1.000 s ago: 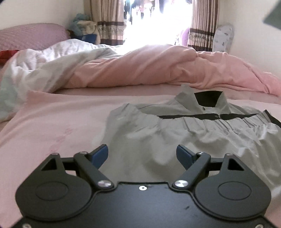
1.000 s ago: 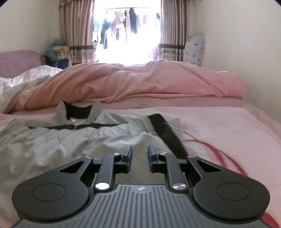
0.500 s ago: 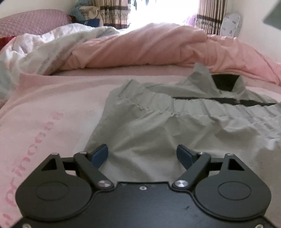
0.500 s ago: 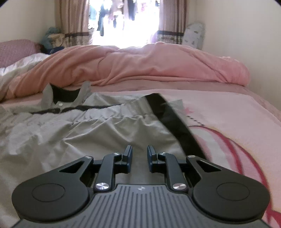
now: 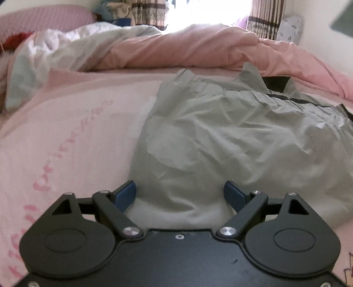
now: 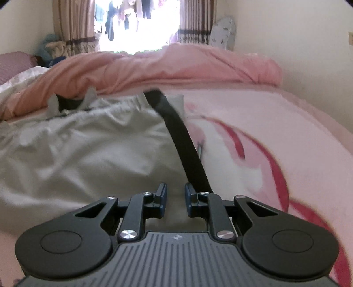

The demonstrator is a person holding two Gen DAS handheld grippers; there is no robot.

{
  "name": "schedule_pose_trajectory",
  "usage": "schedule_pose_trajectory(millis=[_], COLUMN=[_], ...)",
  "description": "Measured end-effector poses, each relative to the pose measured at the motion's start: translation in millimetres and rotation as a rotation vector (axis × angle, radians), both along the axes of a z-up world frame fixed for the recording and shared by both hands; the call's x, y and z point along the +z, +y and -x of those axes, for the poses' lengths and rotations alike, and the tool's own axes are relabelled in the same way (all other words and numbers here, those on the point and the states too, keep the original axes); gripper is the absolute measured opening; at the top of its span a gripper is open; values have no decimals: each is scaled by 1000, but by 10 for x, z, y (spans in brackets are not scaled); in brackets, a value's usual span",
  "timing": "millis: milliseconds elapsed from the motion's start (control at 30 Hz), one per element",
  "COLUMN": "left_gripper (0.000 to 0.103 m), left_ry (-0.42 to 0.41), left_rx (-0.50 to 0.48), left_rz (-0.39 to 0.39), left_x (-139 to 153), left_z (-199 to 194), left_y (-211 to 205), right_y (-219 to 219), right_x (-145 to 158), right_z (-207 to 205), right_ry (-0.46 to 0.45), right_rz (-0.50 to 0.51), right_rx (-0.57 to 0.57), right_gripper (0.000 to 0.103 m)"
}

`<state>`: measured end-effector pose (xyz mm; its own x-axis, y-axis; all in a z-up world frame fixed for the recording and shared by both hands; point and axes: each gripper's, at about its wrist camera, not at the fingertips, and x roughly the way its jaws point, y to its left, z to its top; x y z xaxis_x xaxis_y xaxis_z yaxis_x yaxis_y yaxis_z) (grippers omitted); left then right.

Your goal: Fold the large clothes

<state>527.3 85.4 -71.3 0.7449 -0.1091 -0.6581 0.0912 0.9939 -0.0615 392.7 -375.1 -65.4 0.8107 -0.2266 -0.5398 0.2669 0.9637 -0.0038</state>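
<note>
The shirt (image 5: 220,141), a pale grey garment with a black collar lining and black trim, lies spread and wrinkled on the pink bedsheet (image 5: 72,132). Its collar (image 5: 274,82) stands up at the far end, close to the heaped pink duvet (image 5: 198,48) that runs across the far side of the bed. In the left wrist view the shirt fills the middle and right, its left edge running from near to far, with pink lettering printed on the bare sheet to the left of it. A white quilt (image 5: 55,50) is bunched at the far left, and a mauve pillow (image 5: 39,17) shows behind it.

The left gripper (image 5: 179,192) sits low over the near part of the shirt. Its jaws stand wide and are opening; grey cloth lies in the gap between the blue fingers (image 5: 125,194), but they do not press on it.

In the right wrist view the shirt (image 6: 83,143) takes up the left half, and a black band (image 6: 183,136) runs along its right edge from far to near. To the right of the band the sheet shows a white and red print. The right gripper (image 6: 175,198) hovers over the near right part of the shirt, just left of the band's near end. Its jaws are narrowed to a small gap with nothing pinched between them.

Curtains (image 6: 72,24) frame a bright window at the far wall.
</note>
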Motion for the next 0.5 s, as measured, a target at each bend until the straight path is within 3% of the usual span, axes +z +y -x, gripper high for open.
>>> schedule_pose_trajectory(millis=[200, 367, 500], left_gripper=[86, 86, 87], left_ry=[-5, -55, 4], left_rx=[16, -10, -4], left_rz=[46, 75, 39], left_x=[135, 290, 129], left_z=[130, 368, 335], left_y=[88, 86, 78], right_y=[189, 842, 1389], right_x=[187, 487, 540], right_z=[51, 81, -42], right_ry=[-7, -97, -103], right_rz=[3, -2, -27], right_rx=[-25, 142, 255], right_gripper=[20, 20, 20])
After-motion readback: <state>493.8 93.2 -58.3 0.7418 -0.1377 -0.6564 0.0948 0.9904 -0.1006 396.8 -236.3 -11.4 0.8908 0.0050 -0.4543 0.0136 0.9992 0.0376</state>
